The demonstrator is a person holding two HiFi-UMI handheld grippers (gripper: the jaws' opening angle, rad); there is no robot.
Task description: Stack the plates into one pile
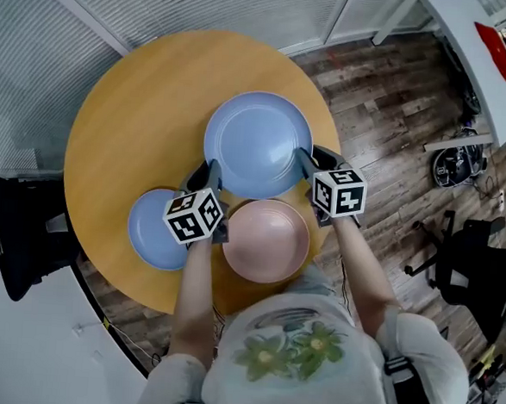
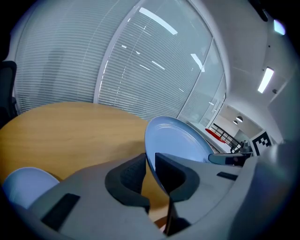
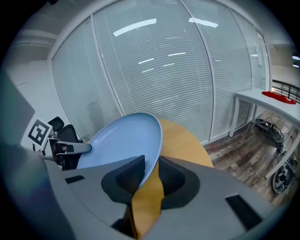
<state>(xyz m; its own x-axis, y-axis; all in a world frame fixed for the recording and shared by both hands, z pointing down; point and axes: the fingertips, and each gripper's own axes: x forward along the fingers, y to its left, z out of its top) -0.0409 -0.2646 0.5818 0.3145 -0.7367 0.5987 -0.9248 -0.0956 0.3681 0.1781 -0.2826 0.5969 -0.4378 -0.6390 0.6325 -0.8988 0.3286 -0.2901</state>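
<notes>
A large blue plate hangs above the round wooden table, held at two sides of its rim. My left gripper is shut on its near-left rim, and my right gripper is shut on its right rim. In the left gripper view the large blue plate stands on edge between the pads of the left gripper. In the right gripper view the large blue plate rim runs between the pads of the right gripper. A small blue plate and a pink plate lie on the table below.
Black chairs stand left and right of the table. A white desk with a red thing on it is at the far right. Window blinds run behind the table. A small blue plate's edge shows low left in the left gripper view.
</notes>
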